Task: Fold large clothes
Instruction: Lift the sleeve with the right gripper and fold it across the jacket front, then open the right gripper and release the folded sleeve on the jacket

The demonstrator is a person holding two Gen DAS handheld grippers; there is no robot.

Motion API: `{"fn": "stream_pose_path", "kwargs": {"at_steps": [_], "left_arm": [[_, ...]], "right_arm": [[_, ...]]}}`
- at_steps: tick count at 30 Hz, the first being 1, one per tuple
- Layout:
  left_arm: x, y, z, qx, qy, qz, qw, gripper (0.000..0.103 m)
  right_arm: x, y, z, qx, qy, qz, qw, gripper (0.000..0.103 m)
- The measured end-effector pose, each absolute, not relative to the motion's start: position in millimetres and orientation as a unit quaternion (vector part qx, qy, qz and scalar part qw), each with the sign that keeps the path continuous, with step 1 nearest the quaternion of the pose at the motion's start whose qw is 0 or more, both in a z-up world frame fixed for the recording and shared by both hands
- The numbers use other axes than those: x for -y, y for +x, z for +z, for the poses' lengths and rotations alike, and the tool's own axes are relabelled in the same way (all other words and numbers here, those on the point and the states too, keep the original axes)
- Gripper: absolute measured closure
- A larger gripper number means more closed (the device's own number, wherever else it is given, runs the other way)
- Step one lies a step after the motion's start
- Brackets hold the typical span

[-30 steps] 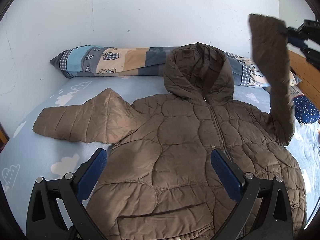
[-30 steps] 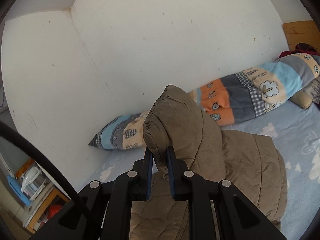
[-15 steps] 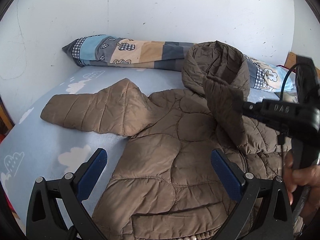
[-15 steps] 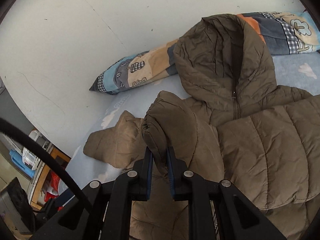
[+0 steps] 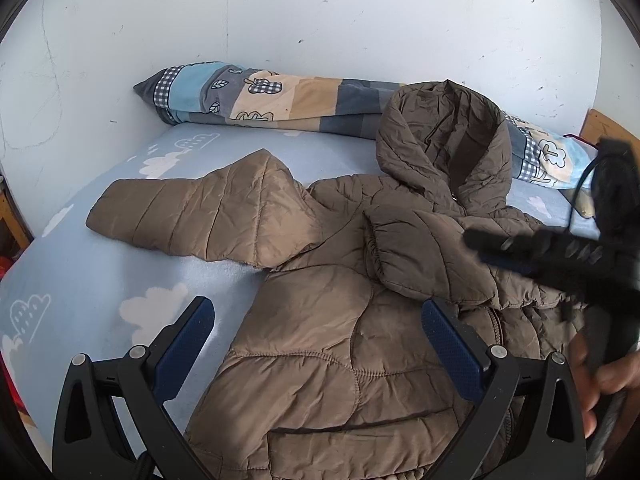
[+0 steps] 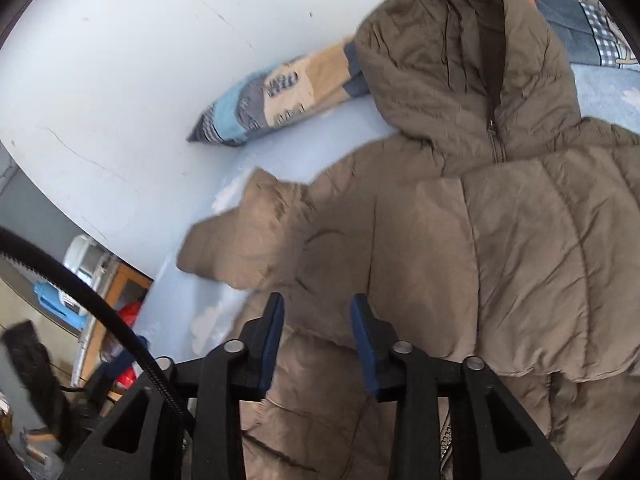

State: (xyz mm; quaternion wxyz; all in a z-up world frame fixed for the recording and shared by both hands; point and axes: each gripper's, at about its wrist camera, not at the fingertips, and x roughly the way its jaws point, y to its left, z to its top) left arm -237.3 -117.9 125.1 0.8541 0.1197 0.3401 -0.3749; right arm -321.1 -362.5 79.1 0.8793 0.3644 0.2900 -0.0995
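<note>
One brown puffer jacket (image 5: 328, 344) flat, sleeve (image 5: 424, 256) folded across chest; both claws gaping, empty.

Right gripper (image 6: 317, 320) at 6 o'clock; jaws have just been opening, blue pads apart with nothing pinched between them, only the brown puffer jacket (image 6: 500, 240) lying beneath; jacket fills centre to 3 o'clock, zipped, front up; hood (image 6: 452, 52) at 1 o'clock, resting against the patchwork bolster (image 6: 272, 92) at 11 o'clock; one sleeve (image 6: 520, 264) folded across the chest at 3 o'clock; other sleeve (image 6: 240, 236) stretched out toward 9 o'clock on the light blue cloud-print sheet (image 6: 288, 152); white wall (image 6: 140, 60) from 9 to 12 o'clock; black cable (image 6: 100, 304) arcing at 8 o'clock; view slightly motion-blurred.
</note>
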Motion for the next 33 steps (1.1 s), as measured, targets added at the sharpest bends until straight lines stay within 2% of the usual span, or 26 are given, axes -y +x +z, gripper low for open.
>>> {"fn": "stream_pose_path", "kwargs": {"at_steps": [6,10,14,21,29,33], "left_arm": [[118.6,-238.0,124.2,-0.342,0.121,-0.376,0.853,0.0],[120.5,-238.4,122.9,-0.344,0.123,-0.376,0.851,0.0],[123.7,-239.5,121.5,-0.346,0.125,-0.379,0.849,0.0],[128.8,-243.9,117.6,-0.345,0.14,-0.379,0.847,0.0],[125.6,-242.3,118.2,-0.35,0.133,-0.375,0.848,0.0],[122.3,-243.4,118.4,-0.35,0.135,-0.373,0.849,0.0]], "right_arm": [[409.7,-382.4,111.0,-0.227,0.374,-0.228,0.87,0.058],[459.1,-434.1,98.5,-0.249,0.372,-0.372,0.813,0.058],[487.7,-465.0,68.1,-0.288,0.397,-0.427,0.76,0.058],[486.9,-457.4,21.7,-0.367,0.364,-0.42,0.746,0.056],[442.8,-443.2,70.0,-0.343,0.313,-0.389,0.796,0.054],[410.4,-413.6,70.6,-0.361,0.297,-0.322,0.823,0.055]]}}
